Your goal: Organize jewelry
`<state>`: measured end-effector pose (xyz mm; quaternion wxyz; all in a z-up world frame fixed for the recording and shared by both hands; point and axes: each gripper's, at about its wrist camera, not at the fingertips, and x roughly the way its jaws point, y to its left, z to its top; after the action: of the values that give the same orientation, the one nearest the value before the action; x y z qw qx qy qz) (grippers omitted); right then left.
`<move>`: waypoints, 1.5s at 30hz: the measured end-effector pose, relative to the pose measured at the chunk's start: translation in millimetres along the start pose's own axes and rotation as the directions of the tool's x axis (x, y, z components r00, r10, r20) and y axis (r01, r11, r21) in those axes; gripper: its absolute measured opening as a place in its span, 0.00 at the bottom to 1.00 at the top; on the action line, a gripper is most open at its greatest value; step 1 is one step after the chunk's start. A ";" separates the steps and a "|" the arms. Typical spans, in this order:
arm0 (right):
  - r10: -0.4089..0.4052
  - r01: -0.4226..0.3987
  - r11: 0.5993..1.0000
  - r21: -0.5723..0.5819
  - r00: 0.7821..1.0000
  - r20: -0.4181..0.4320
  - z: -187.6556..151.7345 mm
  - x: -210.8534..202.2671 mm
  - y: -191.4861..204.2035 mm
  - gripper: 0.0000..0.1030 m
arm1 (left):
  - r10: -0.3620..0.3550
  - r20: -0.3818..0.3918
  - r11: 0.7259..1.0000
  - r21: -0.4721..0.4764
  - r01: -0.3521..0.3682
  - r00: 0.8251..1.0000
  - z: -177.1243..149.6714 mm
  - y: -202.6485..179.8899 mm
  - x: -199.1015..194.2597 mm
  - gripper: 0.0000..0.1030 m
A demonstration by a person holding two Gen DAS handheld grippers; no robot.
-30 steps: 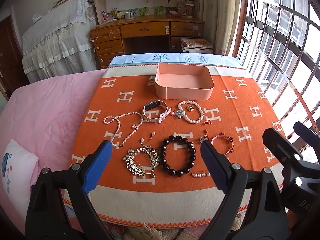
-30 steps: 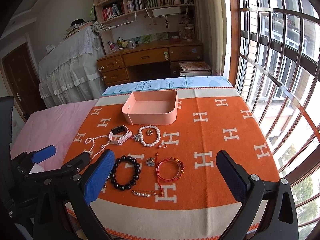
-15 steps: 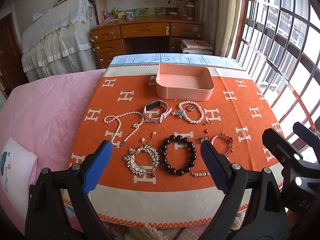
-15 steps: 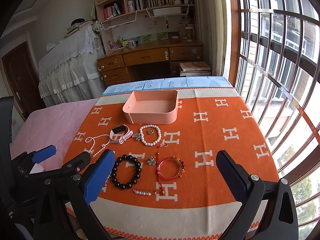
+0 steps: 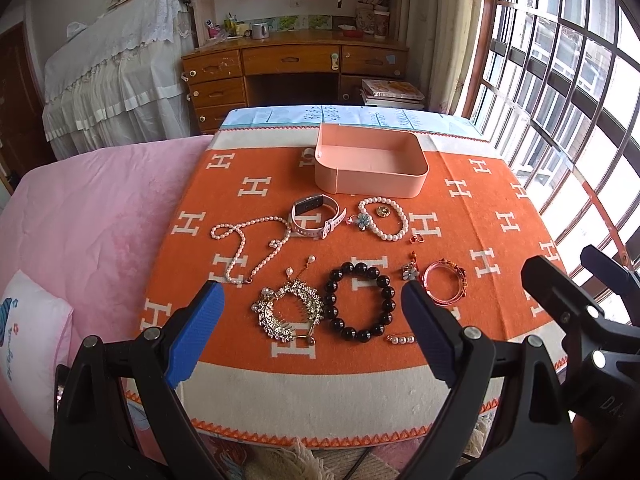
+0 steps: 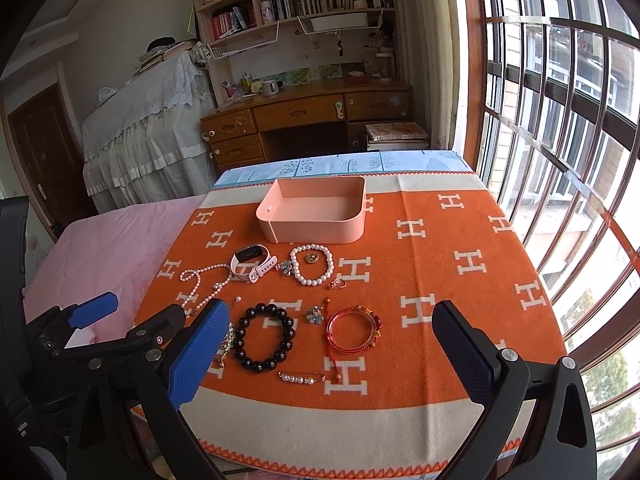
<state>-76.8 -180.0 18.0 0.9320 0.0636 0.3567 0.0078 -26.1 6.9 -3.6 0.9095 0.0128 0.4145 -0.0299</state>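
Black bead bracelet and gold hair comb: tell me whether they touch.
Apart. The left wrist view shows a thin strip of orange blanket between the black bead bracelet and the gold hair comb.

A pink tray [image 5: 372, 168] with rounded corners stands open and unfilled at the far middle of the orange surface [image 5: 500, 248]. Just near of it lie a pale pink watch [image 5: 316, 220] with a dark face, on its side, and to its right a white pearl bracelet [image 5: 386, 220] in a loop with a small gold brooch [image 5: 381, 211] inside. A long pearl necklace [image 5: 252, 248] snakes at the left. Nearer lie a gold hair comb [image 5: 290, 312], a ring of black beads [image 5: 360, 302], a red cord bracelet [image 5: 444, 286] at the right, and a small pearl pin [image 6: 302, 378] nearest.
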 end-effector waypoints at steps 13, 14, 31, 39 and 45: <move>0.015 -0.014 1.000 0.005 1.000 -0.011 -6.1 -2.1 3.1 0.99 | 0.001 -0.021 1.000 -0.005 -0.001 1.000 -6.1 3.3 -0.6 0.86; 0.017 -0.017 1.000 0.004 1.000 -0.014 -5.6 -2.0 3.2 0.99 | 0.001 -0.026 1.000 -0.005 -0.001 1.000 -5.4 3.4 0.3 0.86; 0.081 -0.078 0.996 0.035 0.988 -0.129 75.9 64.8 -33.9 0.83 | -0.138 -0.114 0.989 -0.068 0.131 0.984 94.2 50.5 64.8 0.86; 0.095 -0.092 0.995 0.028 0.977 -0.192 127.0 114.9 -49.9 0.73 | -0.078 -0.207 0.997 -0.007 0.079 0.975 139.8 60.7 131.5 0.86; 0.116 -0.130 0.991 -0.026 0.944 -0.309 128.9 174.8 -32.1 0.52 | -0.018 -0.308 1.000 0.008 0.022 0.951 129.2 79.7 186.2 0.72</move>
<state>138.4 -215.9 -7.0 0.8642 0.0623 0.4922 0.0840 198.3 72.0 -59.5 0.8333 0.0183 0.5512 -0.0392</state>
